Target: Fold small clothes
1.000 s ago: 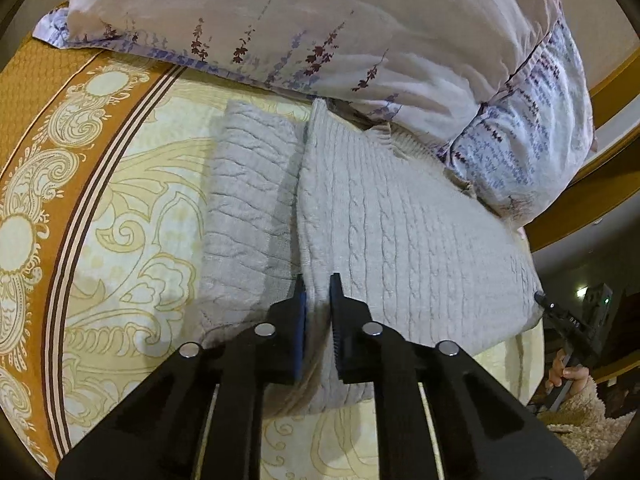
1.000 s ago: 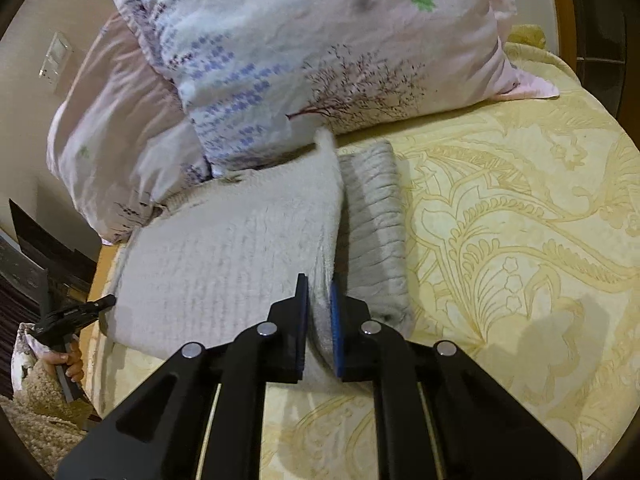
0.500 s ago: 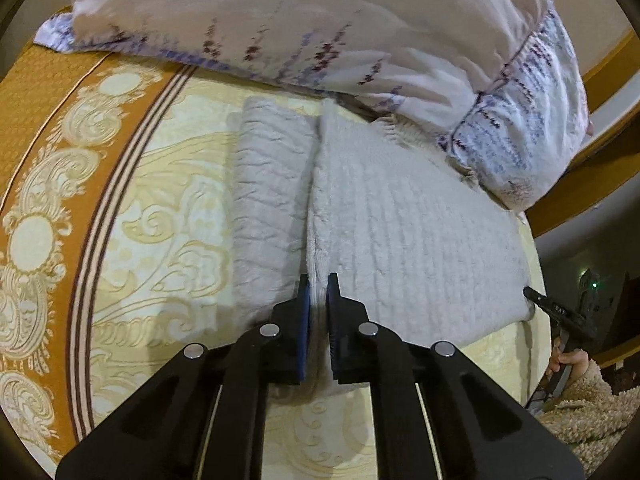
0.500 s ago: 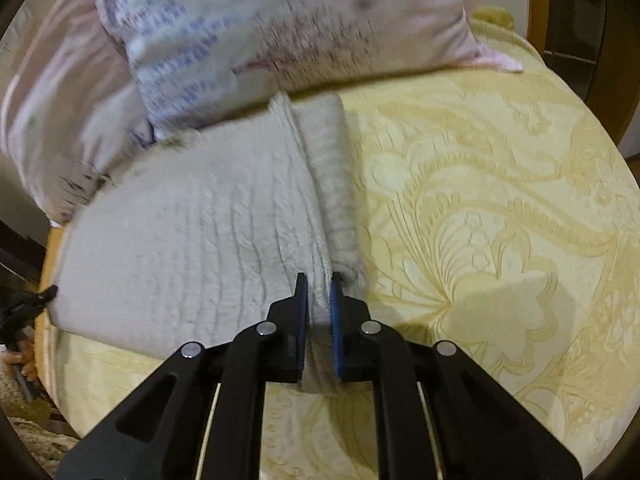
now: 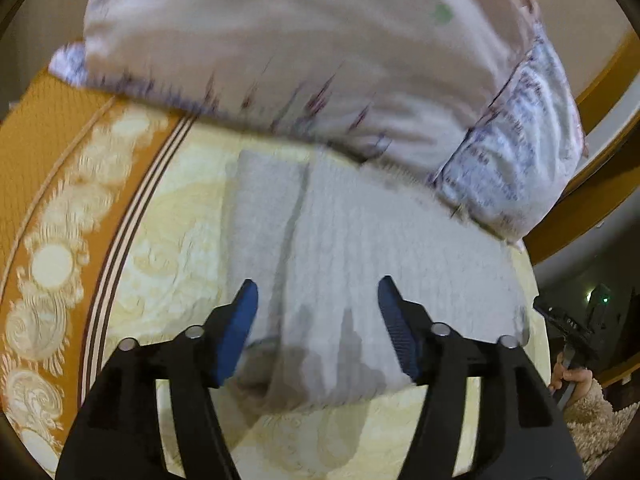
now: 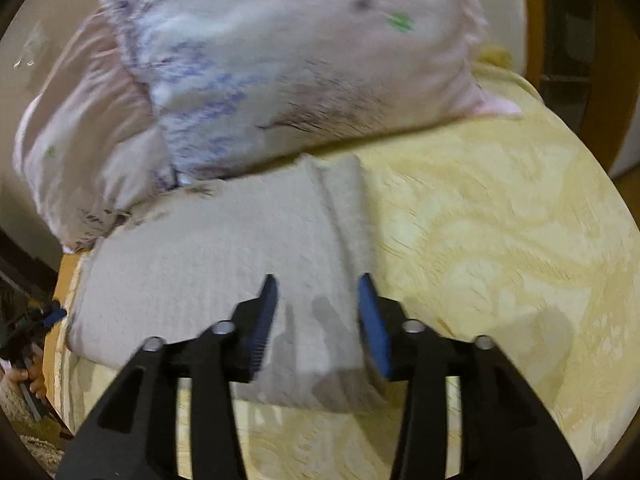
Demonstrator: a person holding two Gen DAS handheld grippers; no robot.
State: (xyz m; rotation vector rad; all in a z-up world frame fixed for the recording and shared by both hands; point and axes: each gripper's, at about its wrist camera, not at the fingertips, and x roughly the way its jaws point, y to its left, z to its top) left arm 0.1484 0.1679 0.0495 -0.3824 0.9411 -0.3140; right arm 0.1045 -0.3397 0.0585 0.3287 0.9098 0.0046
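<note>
My left claw [image 5: 316,292] is released, its blue pads spread wide over the near edge of the folded grey sweater [image 5: 360,264], gripping nothing. My right claw [image 6: 318,292] is likewise released, straddling the sweater [image 6: 224,264] near its folded strip at 1 o'clock. The sweater lies flat on the yellow bed [image 6: 500,248], its far end touching the pillows [image 6: 280,60] at 12 o'clock. Both views are blurred.

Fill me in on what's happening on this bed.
A person with two handheld grippers is folding a pale grey cable-knit sweater on the yellow patterned bedspread, just below the floral pillows. The left gripper and right gripper both stand open over the sweater's near edge, gripping nothing.
</note>
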